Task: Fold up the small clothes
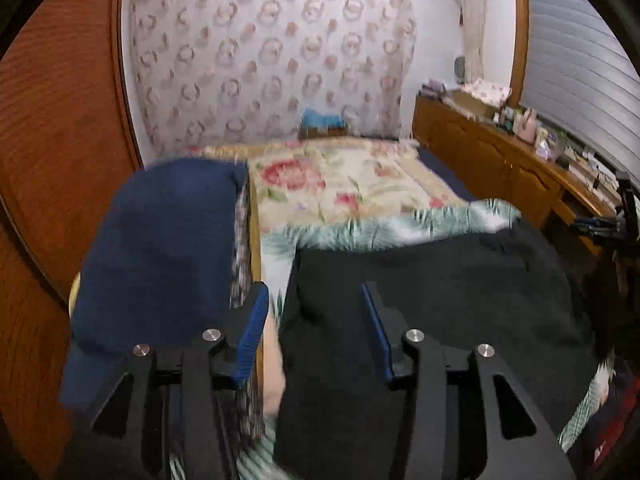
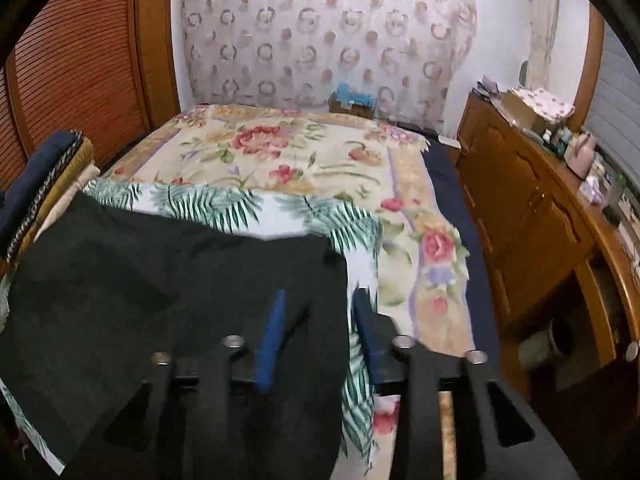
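Observation:
A dark, nearly black garment (image 1: pixel 440 300) (image 2: pixel 160 288) lies spread flat on a white cloth with green palm leaves (image 1: pixel 380 228) (image 2: pixel 224 204) on the bed. My left gripper (image 1: pixel 314 292) hovers open over the garment's left edge, its blue pads apart and not pressing on the fabric. My right gripper (image 2: pixel 319 296) stands open over the garment's right edge, the edge running between its fingers with no grip. A stack of folded clothes with a navy piece on top (image 1: pixel 160 248) (image 2: pixel 36 172) sits to the left of the garment.
A floral bedspread (image 1: pixel 340 176) (image 2: pixel 260 152) covers the bed beyond the palm cloth. A small box with something blue (image 1: pixel 322 122) (image 2: pixel 352 100) sits at the wall. A cluttered wooden dresser (image 1: pixel 500 152) (image 2: pixel 520 200) lines the right; a wooden louvred wardrobe (image 2: pixel 80 60) stands left.

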Tool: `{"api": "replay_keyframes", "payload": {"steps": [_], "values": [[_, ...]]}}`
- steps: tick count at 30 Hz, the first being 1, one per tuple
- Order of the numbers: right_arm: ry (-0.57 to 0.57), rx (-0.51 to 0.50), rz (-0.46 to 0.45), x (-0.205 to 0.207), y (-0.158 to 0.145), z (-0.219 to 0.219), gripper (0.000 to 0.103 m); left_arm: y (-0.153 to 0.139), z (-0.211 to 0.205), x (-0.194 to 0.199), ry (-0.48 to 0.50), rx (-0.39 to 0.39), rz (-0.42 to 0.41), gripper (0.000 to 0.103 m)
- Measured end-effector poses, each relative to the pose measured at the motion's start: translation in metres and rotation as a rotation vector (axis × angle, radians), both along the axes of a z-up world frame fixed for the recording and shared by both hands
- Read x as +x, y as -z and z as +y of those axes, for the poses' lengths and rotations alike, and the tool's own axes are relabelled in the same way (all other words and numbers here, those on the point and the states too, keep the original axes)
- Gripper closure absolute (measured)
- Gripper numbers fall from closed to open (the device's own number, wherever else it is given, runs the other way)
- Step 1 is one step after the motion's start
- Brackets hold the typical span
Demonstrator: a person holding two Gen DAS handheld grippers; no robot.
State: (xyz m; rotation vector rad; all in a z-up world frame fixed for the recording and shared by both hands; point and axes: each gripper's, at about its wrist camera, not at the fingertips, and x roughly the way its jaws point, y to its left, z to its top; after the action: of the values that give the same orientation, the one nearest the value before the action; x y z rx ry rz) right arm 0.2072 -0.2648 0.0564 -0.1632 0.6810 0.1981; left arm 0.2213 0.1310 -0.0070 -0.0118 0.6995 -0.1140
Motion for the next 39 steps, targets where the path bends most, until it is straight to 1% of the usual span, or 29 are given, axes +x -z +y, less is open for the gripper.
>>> {"api": "replay_keyframes", "payload": {"steps": [2,4,5,7,11,17,19,21,25,29,30,31,32,35,39], "values": [[-0.008,0.015,0.015,-0.009,0.003,-0.004,0.060,0.008,-0.001,-0.015,0.015,-0.015,0.019,0.050],[-0.026,0.034,0.029,-0.016,0.005,-0.008,0.060,0.017,-0.002,-0.029,0.024,-0.028,0.033,0.042],[-0.037,0.040,0.035,-0.011,0.004,-0.025,0.060,0.021,-0.006,-0.038,0.030,-0.033,0.034,0.041],[-0.049,0.047,0.045,-0.016,0.000,-0.031,0.060,0.029,-0.010,-0.052,0.043,-0.041,0.049,0.039],[-0.079,0.071,0.069,-0.037,0.005,-0.047,0.060,0.046,-0.015,-0.067,0.061,-0.037,0.086,0.039],[-0.083,0.077,0.126,-0.069,0.027,-0.058,0.061,0.070,-0.023,-0.085,0.056,0.024,0.118,0.039],[-0.075,0.061,0.135,-0.078,0.033,-0.060,0.061,0.074,-0.022,-0.088,0.060,0.009,0.127,0.039],[-0.067,0.065,0.137,-0.085,0.036,-0.064,0.061,0.080,-0.025,-0.094,0.064,-0.003,0.134,0.039],[-0.048,0.127,0.127,-0.095,0.034,-0.077,0.061,0.091,-0.029,-0.107,0.065,-0.018,0.148,0.039],[-0.021,0.190,0.089,-0.103,0.028,-0.094,0.061,0.100,-0.033,-0.111,0.065,-0.022,0.171,0.039],[-0.016,0.192,0.088,-0.102,0.028,-0.096,0.061,0.101,-0.034,-0.111,0.067,-0.017,0.176,0.039],[-0.019,0.195,0.087,-0.102,0.029,-0.097,0.064,0.103,-0.036,-0.111,0.067,-0.006,0.180,0.038],[-0.027,0.198,0.090,-0.101,0.030,-0.097,0.071,0.104,-0.038,-0.112,0.067,0.006,0.172,0.038],[-0.041,0.169,0.090,-0.099,0.033,-0.090,0.071,0.105,-0.043,-0.115,0.069,0.033,0.166,0.037],[-0.037,0.122,0.090,-0.098,0.040,-0.084,0.071,0.107,-0.042,-0.114,0.069,0.032,0.147,0.030]]}}
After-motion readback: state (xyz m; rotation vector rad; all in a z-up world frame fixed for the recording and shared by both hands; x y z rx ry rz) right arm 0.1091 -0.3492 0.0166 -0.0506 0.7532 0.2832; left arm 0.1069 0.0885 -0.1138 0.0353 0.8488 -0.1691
